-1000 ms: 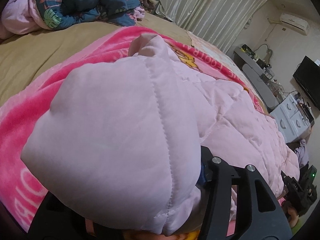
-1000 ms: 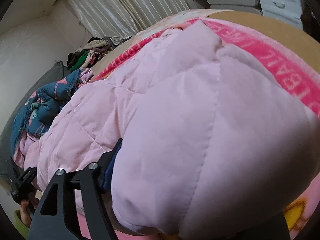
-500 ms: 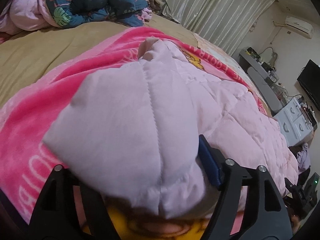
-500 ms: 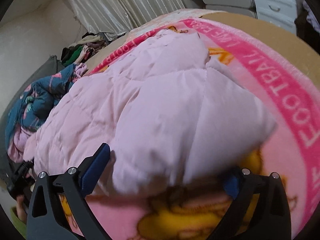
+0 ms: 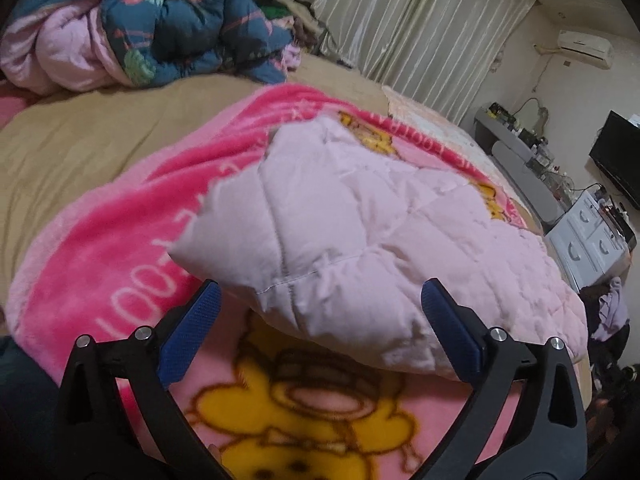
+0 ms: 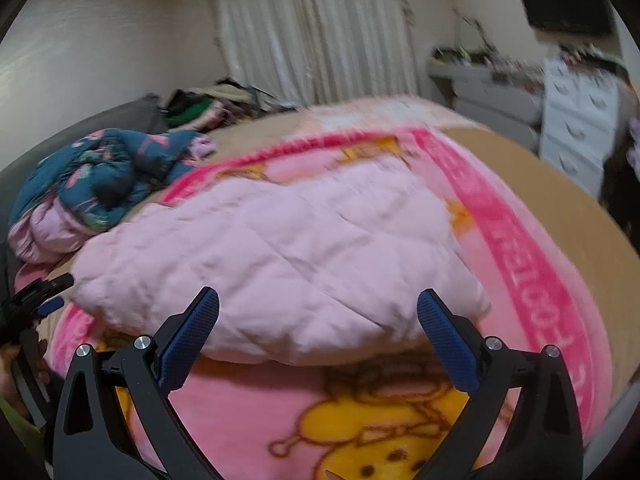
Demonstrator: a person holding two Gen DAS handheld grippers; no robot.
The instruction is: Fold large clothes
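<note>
A pale pink quilted jacket (image 5: 380,232) lies folded in a puffy bundle on a bright pink cartoon blanket (image 5: 120,248). My left gripper (image 5: 320,284) hovers at the bundle's near edge. Its jaws are opening, and the blue pads (image 5: 188,332) stand clear of the fabric on both sides. In the right wrist view the same jacket (image 6: 280,248) lies just beyond my right gripper (image 6: 318,291), which is open and holds nothing. The left gripper (image 6: 36,300) shows at that view's left edge.
The blanket (image 6: 532,280) covers a tan bed sheet (image 5: 80,152). A dark blue patterned quilt (image 5: 180,28) is heaped at the bed's far end, with a clothes pile (image 6: 200,108) behind it. A white dresser (image 5: 588,240) and a TV (image 5: 620,160) stand past the bed's right side.
Both grippers let go of the pink jacket, opened wide and drew back and up. The bundle has dropped onto the blanket.
</note>
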